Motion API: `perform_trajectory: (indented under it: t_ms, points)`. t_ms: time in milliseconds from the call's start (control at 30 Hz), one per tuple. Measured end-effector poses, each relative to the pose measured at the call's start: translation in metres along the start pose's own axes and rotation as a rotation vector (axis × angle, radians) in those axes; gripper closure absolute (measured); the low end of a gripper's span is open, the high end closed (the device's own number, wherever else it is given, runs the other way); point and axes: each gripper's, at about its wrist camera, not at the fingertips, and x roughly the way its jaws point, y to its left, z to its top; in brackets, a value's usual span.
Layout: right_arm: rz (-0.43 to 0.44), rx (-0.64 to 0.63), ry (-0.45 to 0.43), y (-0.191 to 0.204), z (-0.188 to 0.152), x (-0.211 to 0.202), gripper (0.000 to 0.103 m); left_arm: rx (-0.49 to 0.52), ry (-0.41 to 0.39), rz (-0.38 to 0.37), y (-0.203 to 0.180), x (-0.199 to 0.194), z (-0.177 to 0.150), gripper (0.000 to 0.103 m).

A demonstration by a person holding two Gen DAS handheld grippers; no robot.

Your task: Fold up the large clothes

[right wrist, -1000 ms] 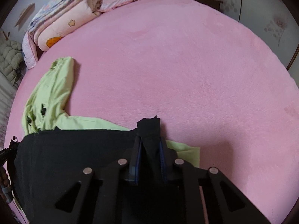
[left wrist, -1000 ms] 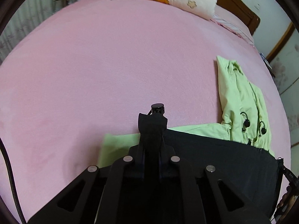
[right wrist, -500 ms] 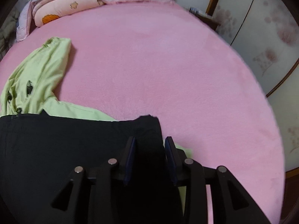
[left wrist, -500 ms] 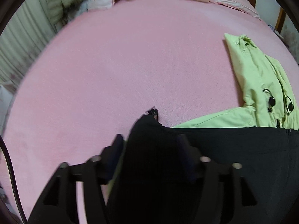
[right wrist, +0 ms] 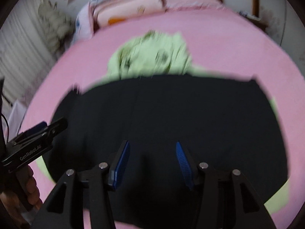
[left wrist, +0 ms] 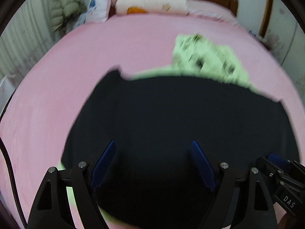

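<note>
A light green hooded jacket [left wrist: 205, 57] lies on the pink bed, its black lining side [left wrist: 181, 124] folded up over the lower body. Its hood shows at the far end in the right wrist view [right wrist: 150, 57], with the black panel [right wrist: 171, 118] in front. My left gripper [left wrist: 153, 148] is open above the near edge of the black panel, holding nothing. My right gripper [right wrist: 151, 150] is open too, above the same panel. Each gripper shows at the edge of the other's view: the right [left wrist: 282, 173], the left [right wrist: 36, 133]. Both views are motion-blurred.
The pink bedsheet [left wrist: 76, 66] spreads all around the jacket. Folded quilts and pillows [left wrist: 150, 0] are stacked at the wooden headboard. A puffy coat [left wrist: 64, 7] hangs at the far left by a curtain. A sliding door [left wrist: 286, 38] stands at the right.
Both grippers were shut on the black edge of the jacket; they have opened, let it go and pulled back. The black panel now lies flat over the green jacket.
</note>
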Motion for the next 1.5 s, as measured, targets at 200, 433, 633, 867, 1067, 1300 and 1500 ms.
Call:
perform_trajectory:
  t_ms: [200, 433, 633, 867, 1067, 1300, 1500]
  points:
    - [-0.222, -0.009, -0.034, -0.06, -0.032, -0.005, 0.097, -0.007, 0.038, 0.134, 0.051, 0.029, -0.022, 0.022]
    - [-0.361, 0.106, -0.05, -0.158, -0.061, -0.027, 0.103, -0.162, 0.064, 0.131, 0.11, 0.053, -0.015, 0.01]
    - [-0.458, 0.072, -0.048, -0.143, -0.062, -0.016, 0.103, -0.142, 0.041, 0.164, 0.108, 0.06, -0.021, 0.002]
    - [-0.454, 0.09, 0.049, -0.143, -0.049, -0.015, 0.1, -0.155, 0.133, 0.131, 0.115, 0.047, -0.014, 0.002]
    - [-0.315, 0.201, 0.109, -0.147, -0.03, -0.047, 0.1, -0.03, 0.159, 0.051, 0.082, 0.003, 0.002, 0.002]
    - [-0.201, 0.125, 0.08, -0.116, 0.029, -0.086, 0.1, 0.044, 0.082, -0.134, 0.045, -0.058, 0.071, 0.002]
    - [-0.149, 0.053, -0.008, -0.09, 0.119, -0.111, 0.099, 0.093, 0.0, -0.212, 0.025, -0.077, 0.168, 0.002]
